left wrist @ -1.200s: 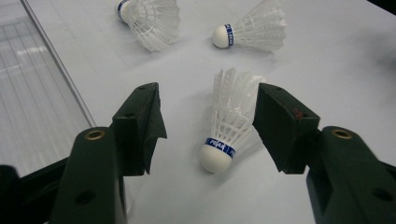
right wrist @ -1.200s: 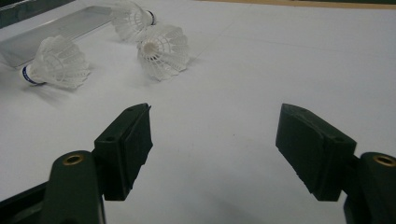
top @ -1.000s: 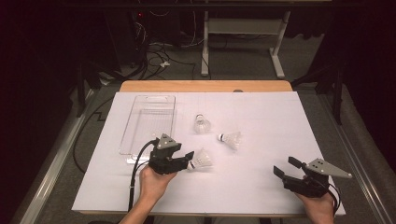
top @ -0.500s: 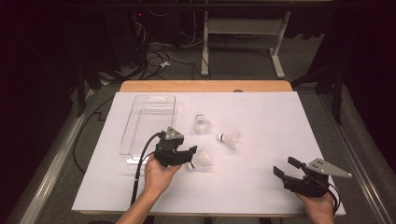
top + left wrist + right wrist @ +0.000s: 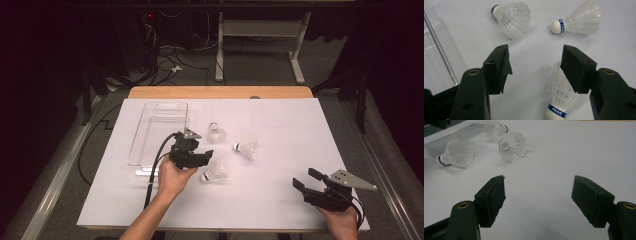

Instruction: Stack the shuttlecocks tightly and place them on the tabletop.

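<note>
Three white shuttlecocks lie on the white table sheet. The nearest shuttlecock point(image 5: 214, 173) point(image 5: 561, 100) lies just below and right of my left gripper point(image 5: 206, 157) point(image 5: 535, 62), cork toward me, its feathers under one jaw. That gripper is open and holds nothing. Farther off lie a second shuttlecock point(image 5: 216, 132) point(image 5: 511, 15) and a third shuttlecock point(image 5: 246, 149) point(image 5: 579, 21). My right gripper point(image 5: 306, 179) point(image 5: 537, 200) rests open and empty near the table's front right, well away from them. A clear plastic tray point(image 5: 157, 131) stands left of the left gripper.
The tray's clear wall point(image 5: 439, 50) runs along the left of the left gripper view. The white sheet point(image 5: 300, 130) covers a wooden table. Behind the table are cables and a desk frame point(image 5: 260, 45) on the floor.
My left gripper has risen and moved back from the nearest shuttlecock toward the tray. The shuttlecock stays put. The right gripper has not moved.
</note>
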Demonstrator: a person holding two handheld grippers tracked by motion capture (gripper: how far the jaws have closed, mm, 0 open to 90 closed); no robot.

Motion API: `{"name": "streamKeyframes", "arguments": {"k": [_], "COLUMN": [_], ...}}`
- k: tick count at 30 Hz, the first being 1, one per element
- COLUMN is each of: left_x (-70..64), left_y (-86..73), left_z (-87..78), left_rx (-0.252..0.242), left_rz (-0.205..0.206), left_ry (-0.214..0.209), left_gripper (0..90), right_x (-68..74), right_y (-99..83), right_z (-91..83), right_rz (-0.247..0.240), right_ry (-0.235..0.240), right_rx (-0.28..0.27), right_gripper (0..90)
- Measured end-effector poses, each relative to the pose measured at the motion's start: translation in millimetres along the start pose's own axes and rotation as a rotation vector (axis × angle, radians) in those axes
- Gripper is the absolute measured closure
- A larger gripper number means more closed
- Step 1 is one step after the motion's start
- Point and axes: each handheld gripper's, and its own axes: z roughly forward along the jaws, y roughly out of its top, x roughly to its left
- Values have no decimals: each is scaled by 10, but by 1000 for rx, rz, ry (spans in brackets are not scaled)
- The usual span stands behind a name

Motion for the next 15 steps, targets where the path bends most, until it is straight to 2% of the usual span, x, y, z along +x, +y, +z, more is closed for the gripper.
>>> {"name": "streamKeyframes", "arguments": {"k": [9, 13, 15], "left_x": [31, 46, 83], "left_y": [109, 157, 166], "left_z": [90, 116, 131], "left_rx": [27, 23, 10], "left_rz": [5, 3, -13], "left_ry": [18, 22, 18], "left_gripper": [414, 414, 420], "right_x": [-1, 0, -1], "right_y": [-1, -1, -1], "right_z": [0, -1, 0], "right_rz": [-4, 0, -1], "right_ry": [2, 3, 6], "right_rx": [0, 1, -1], "right_gripper": [271, 271, 271]}}
